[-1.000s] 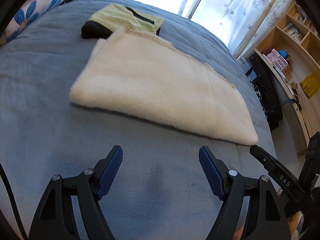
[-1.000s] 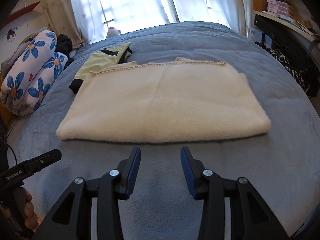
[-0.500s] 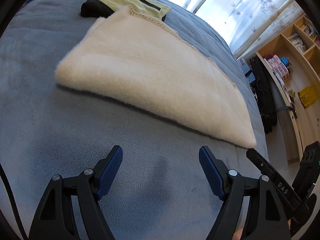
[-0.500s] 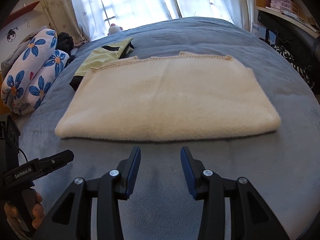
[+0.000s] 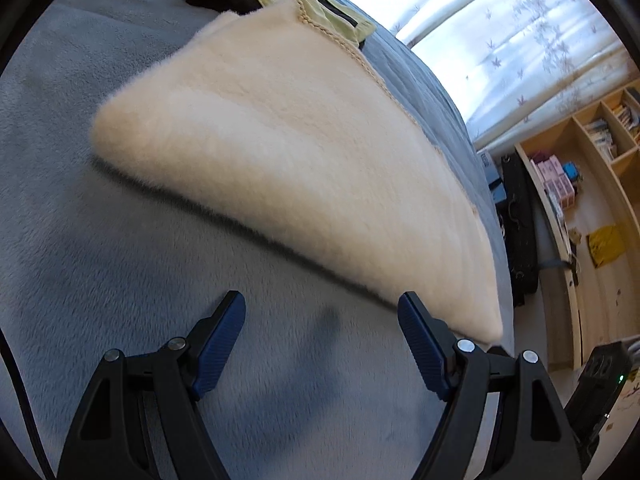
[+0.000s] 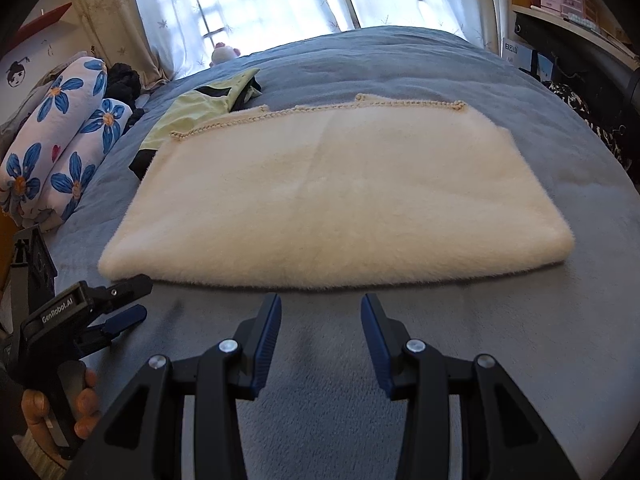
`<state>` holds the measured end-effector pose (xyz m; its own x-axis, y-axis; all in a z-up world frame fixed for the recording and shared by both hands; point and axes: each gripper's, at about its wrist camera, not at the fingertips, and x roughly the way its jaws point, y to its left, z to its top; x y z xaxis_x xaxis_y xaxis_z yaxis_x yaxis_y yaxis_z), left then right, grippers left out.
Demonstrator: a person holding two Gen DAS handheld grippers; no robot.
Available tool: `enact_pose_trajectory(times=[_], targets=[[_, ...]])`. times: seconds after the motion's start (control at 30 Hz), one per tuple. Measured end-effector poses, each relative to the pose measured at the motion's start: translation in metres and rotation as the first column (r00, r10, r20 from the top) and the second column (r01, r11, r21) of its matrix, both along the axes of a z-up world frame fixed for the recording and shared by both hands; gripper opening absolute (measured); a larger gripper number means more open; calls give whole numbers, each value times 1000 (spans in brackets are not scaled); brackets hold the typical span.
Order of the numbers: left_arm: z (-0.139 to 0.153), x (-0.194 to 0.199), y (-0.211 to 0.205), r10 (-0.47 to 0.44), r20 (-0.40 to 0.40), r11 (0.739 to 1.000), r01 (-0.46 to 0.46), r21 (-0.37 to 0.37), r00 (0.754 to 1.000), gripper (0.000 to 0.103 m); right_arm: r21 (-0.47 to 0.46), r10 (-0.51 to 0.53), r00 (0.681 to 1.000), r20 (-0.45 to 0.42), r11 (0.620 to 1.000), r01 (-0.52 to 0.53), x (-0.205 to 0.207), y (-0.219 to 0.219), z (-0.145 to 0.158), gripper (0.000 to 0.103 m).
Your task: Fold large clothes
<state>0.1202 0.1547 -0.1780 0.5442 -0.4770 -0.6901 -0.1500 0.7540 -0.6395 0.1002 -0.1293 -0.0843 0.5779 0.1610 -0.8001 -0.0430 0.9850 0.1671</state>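
Jaws of both the left gripper (image 5: 320, 316) and right gripper (image 6: 320, 316) stand apart, grasping nothing, just before the near edge of the folded cream blanket (image 6: 340, 200), which lies on the bed (image 6: 520, 340).

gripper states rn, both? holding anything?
Left gripper: open, empty, above the grey bedspread.
Right gripper: open, empty, just short of the cream fleece garment.
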Motion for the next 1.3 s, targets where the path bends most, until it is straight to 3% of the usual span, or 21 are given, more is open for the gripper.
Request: enact_pose_trajectory(times=[0.23,0.67,0.73,0.8,0.87,0.97,1.1,1.2,1.3], targets=[[-8,23,-2,30,35,999,-29,-36,999,77,-17,4,1000,0,1000,-4,7,3,-4,42],[-10,80,9,120,93,993,-117,-33,988,77,-95,67,995,69,994,-60,32,24,-4,42],[-10,86,11,146,103,989,-144,-27,984,72,-100,75,995,69,993,-68,41,26,-5,41],[-8,86,11,162,116,986,-164,9,980,60,-100,78,995,68,993,-71,53,28,-7,41],[-7,83,12,160,133,984,-169,61,978,38,-110,81,994,74,991,-72,65,30,-7,39],[4,76,10,133,185,982,-155,111,974,26,-121,101,991,86,989,-90,85,38,-7,23],[33,66,-13,90,260,952,-160,260,961,22,-155,127,987,96,982,-111,113,51,-10,16],[56,56,-24,67,319,931,-174,321,945,21,-150,169,985,18,975,-165,130,58,-28,16],[84,45,-45,17,369,908,-169,384,929,20,-152,195,981,14,970,-191,127,59,-37,16]])
